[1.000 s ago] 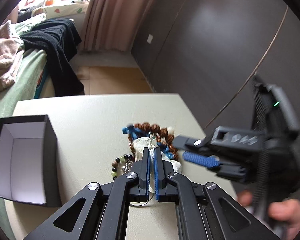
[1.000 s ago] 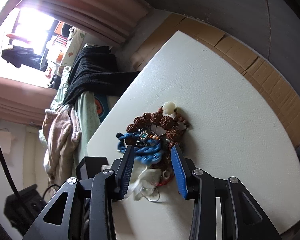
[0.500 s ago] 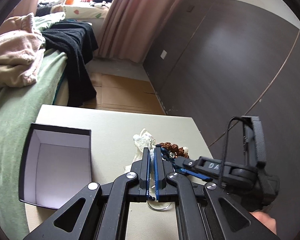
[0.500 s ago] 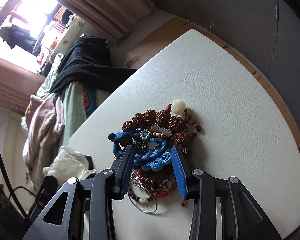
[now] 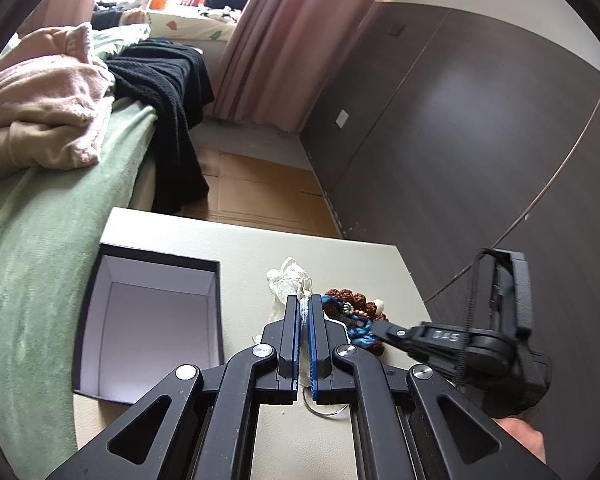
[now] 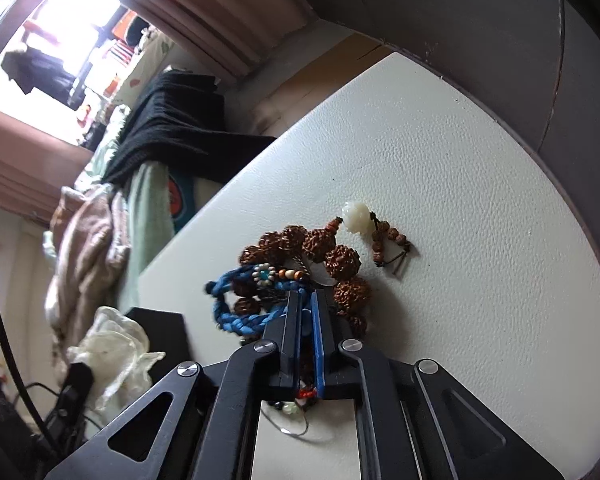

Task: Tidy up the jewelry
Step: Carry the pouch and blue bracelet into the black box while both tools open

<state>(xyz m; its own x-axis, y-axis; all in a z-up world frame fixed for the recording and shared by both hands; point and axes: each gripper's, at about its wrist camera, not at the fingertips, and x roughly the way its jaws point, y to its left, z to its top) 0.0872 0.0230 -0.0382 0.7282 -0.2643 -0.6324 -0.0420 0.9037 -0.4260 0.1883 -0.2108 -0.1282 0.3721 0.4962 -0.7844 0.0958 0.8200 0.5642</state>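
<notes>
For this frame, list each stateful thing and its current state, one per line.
left gripper: shut on the cream pouch, lifted off the table
right gripper: shut on the blue braided cord in the pile
black box: open, lidless, nothing inside
brown bead bracelet: lying on the table, tangled with the cord

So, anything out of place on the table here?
Yes: the jewelry sits in one tangled heap, blue cord wound through brown beads, while the open box beside it holds nothing visible. Both hand-held grippers are clamped on pieces.
</notes>
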